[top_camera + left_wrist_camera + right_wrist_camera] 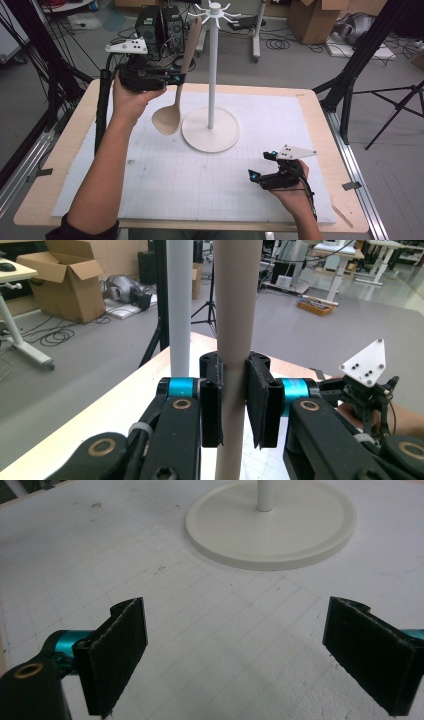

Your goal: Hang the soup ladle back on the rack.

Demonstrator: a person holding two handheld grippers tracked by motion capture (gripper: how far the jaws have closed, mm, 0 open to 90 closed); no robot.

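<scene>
A: Left of the figure: what does the left gripper (pixel 176 78) hold?

B: A wooden spoon (pixel 176 95), clamped at mid-handle; its long axis runs near upright, bowl down, just above the tabletop (pixel 320 112).

A: Centre?

B: The white stand (pixel 212 75), its pole just beside the spoon. The hooks (pixel 216 12) at its top lie up and to the right of the handle's end, so hanging likely turns on that offset.

A: Right?

B: The right gripper (pixel 260 167), jaws wide and empty, rests well apart; the left hand is nearer.

Jaws: black, flat-padded
Joints: teal collars, brass rivets
Top plates: grey, three-cornered, dark-screwed
Cables: black
Sleeve (pixel 82 231): dark
</scene>
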